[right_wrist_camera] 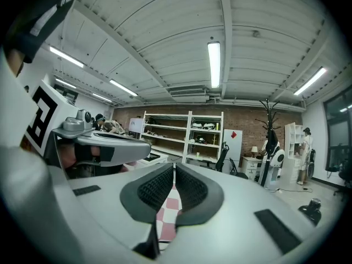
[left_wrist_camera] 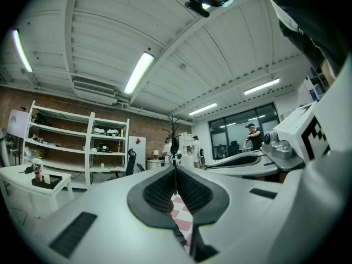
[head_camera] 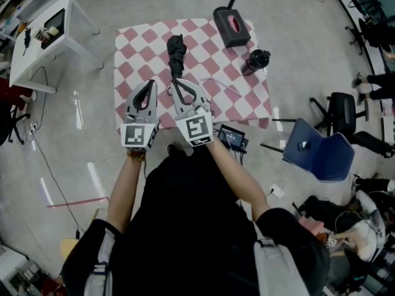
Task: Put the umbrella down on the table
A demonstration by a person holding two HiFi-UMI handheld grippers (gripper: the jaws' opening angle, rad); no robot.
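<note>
Umbrella [head_camera: 176,51] on table [head_camera: 210,48], near end hidden behind right gripper [head_camera: 177,84].

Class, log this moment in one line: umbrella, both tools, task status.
umbrella: lying on table | left tool: shut, empty | right tool: shut, empty | task: umbrella down

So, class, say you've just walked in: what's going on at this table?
A person stands at the checked table with a hand-held gripper in each hand. The folded black umbrella lies on the cloth, held by neither. The left hand-held gripper and right hand-held gripper hover near it, jaws shut and empty.
</note>
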